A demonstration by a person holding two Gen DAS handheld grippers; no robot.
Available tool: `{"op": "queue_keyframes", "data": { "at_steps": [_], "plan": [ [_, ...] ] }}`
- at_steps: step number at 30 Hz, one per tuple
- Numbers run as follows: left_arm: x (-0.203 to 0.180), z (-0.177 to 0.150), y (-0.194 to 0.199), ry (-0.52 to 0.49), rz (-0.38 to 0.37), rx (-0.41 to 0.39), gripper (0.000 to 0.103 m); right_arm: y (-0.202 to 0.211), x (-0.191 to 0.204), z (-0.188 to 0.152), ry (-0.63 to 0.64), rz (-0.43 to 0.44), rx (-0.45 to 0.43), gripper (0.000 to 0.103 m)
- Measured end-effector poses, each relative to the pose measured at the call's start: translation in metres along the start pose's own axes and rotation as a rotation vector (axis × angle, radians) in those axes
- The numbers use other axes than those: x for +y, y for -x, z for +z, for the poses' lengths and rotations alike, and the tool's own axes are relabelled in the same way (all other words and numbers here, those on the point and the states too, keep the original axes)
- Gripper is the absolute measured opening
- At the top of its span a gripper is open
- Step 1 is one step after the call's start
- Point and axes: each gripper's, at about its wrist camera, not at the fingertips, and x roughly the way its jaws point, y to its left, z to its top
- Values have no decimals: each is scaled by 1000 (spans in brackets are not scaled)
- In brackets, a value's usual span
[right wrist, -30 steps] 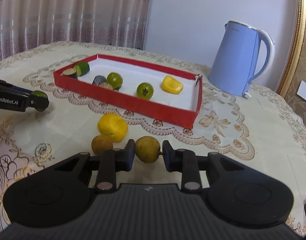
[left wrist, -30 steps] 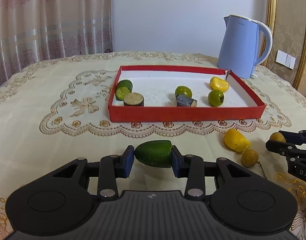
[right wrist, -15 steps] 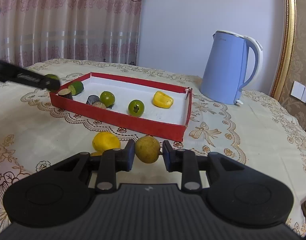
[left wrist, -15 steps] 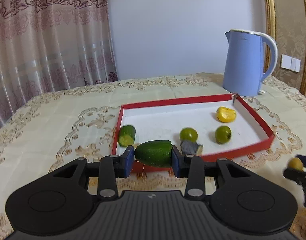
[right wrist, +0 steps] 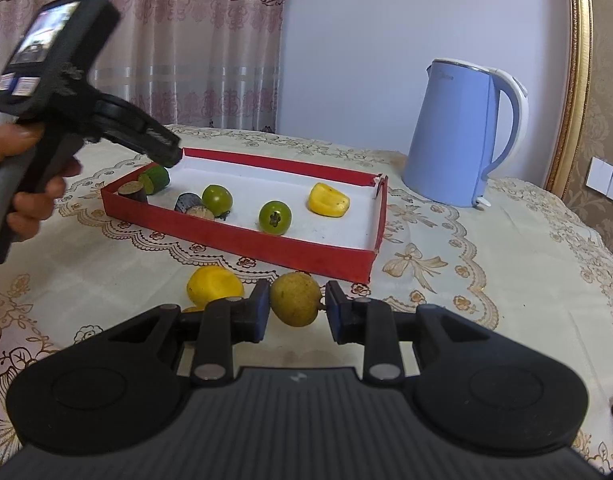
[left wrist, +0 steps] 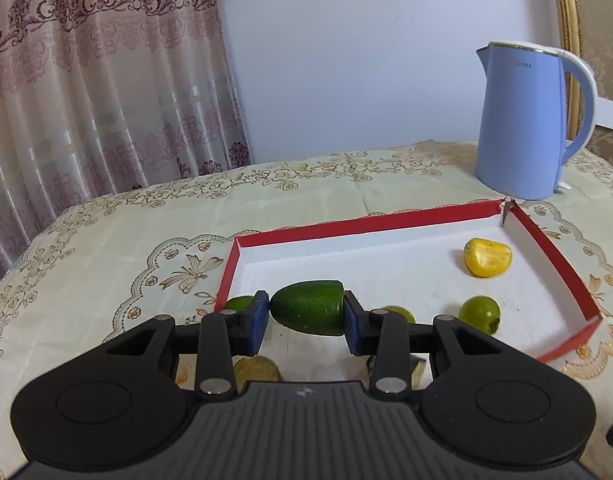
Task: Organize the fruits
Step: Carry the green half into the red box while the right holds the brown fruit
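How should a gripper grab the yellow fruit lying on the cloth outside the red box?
Grip the yellow fruit across its rounded middle, coming from above. It lies low on the tablecloth, with open cloth on its left.

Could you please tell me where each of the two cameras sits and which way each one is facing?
Left wrist: rides the left hand-held gripper, looking along its fingers, over the red tray, with a green fruit piece clamped between its pads.
Right wrist: rides the right hand-held gripper, facing the tray's near wall, pads shut on a brownish round fruit; the person's hand shows at left.
Shared: tray, blue kettle, curtain.
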Motion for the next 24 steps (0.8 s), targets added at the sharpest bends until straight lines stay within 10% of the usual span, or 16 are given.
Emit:
{"op": "queue_keyframes", "data": {
  "at_steps": [24],
  "plan": [
    [-18, 13, -55, -16, 104, 74, 37, -4, -1, 1, 2, 2, 4, 28]
  ]
}}
